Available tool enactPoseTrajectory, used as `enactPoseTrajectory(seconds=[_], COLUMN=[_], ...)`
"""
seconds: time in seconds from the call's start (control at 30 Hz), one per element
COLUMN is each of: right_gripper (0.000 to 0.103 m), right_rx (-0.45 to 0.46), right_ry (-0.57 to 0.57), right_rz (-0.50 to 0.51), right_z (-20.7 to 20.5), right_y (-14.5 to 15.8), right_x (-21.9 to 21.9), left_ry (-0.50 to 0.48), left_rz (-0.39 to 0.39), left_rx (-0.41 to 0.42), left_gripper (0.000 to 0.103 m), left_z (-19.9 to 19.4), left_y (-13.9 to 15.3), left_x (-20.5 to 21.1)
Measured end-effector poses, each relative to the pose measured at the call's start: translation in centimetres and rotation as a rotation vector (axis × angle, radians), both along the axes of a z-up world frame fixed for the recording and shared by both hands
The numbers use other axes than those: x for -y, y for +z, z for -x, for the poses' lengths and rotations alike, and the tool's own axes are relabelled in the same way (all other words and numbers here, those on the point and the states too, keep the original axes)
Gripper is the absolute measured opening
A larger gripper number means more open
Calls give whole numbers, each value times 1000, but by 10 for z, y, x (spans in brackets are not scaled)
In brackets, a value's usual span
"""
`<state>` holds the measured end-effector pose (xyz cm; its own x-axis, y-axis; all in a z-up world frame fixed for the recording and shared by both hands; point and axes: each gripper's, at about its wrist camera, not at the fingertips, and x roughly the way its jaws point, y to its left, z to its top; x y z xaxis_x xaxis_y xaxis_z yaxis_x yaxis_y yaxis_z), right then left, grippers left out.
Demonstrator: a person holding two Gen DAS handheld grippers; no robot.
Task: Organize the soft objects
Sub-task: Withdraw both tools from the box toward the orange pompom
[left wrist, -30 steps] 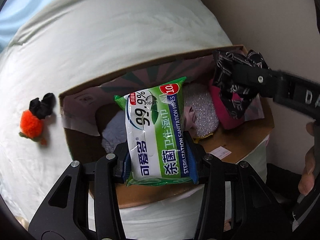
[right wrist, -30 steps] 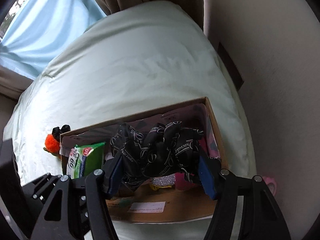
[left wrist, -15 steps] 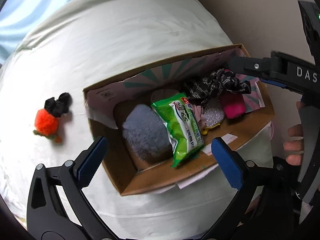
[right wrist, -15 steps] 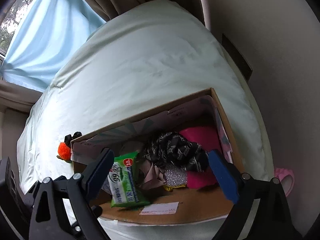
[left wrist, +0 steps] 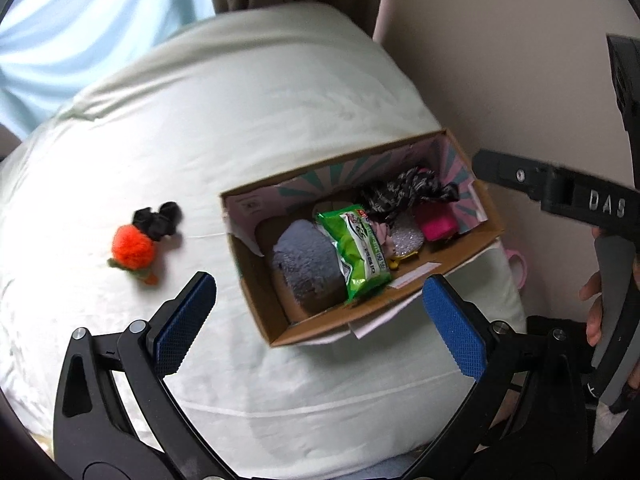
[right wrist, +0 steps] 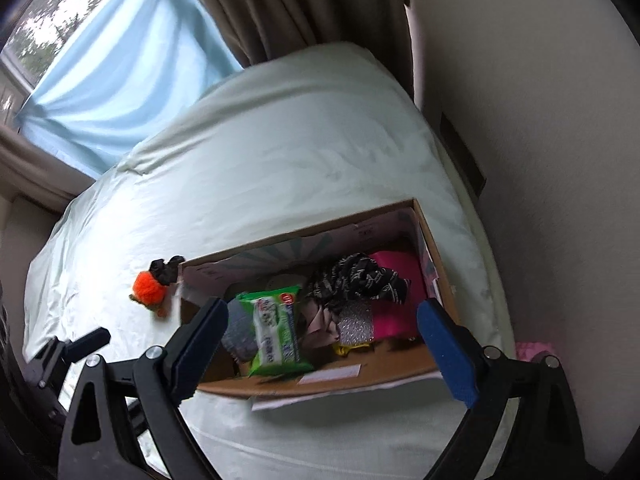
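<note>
Far left on the bed [left wrist: 224, 120]: orange pom-pom toy [left wrist: 133, 249] with a black fuzzy top, round and fluffy, lying on the pale wrinkled sheet, apart from the box. Left tool [left wrist: 318, 320] spread wide, empty, blue textured pads [left wrist: 185, 322], hovering over the near-left corner of the cardboard box [left wrist: 316, 330].

Box sits at the right side of the bed, near the wall, open-topped, brown corrugated outside, pink-teal sunburst print inside. Contents left to right: grey plush cloth [left wrist: 308, 264], fuzzy and lumpy; green wipes pack [left wrist: 358, 250], glossy plastic, leaning on the grey cloth; small beige fabric scrap [left wrist: 383, 236]; silver glitter pad [left wrist: 406, 236], sparkly; black patterned scarf [left wrist: 408, 192], crumpled, lying over the back items; magenta block [left wrist: 434, 222], smooth, at the right end.

Left wrist view only: the right tool's black arm with letters "DAS" and the person's hand [left wrist: 596, 308] on its grip, plus a pink ring-like thing [left wrist: 518, 266] beyond the bed's right edge.

Right wrist view only: blue curtain [right wrist: 120, 72], brown drape [right wrist: 304, 4], dark wall plate [right wrist: 462, 156], something yellow [right wrist: 352, 347] under the glitter pad. Right tool [right wrist: 324, 344] also spread wide, empty, above the box's near wall. The left tool's tip shows at far left in that view.
</note>
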<state>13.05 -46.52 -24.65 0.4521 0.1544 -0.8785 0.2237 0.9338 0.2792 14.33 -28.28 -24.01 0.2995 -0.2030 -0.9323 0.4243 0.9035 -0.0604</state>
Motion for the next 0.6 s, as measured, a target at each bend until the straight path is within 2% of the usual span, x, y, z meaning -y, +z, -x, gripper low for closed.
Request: enactPoseTrajectory(seconds=[0.07, 0.23, 0.4, 0.6], right_gripper=[94, 94, 94, 94], right_rx=[17, 59, 112, 152], right_ry=[12, 30, 81, 119], right_rz=[17, 48, 121, 149], right_z=[9, 29, 48, 62], right_y=[18, 58, 100, 135], right_x=[-9, -38, -85, -146], left_ry=[25, 69, 119, 181], left_rz=[31, 44, 47, 77], left_rx=[23, 101, 166, 204], left_gripper=[103, 103, 103, 103], left_z=[5, 16, 27, 40], left_y=[21, 62, 91, 119], left_x=[-17, -62, -113, -185])
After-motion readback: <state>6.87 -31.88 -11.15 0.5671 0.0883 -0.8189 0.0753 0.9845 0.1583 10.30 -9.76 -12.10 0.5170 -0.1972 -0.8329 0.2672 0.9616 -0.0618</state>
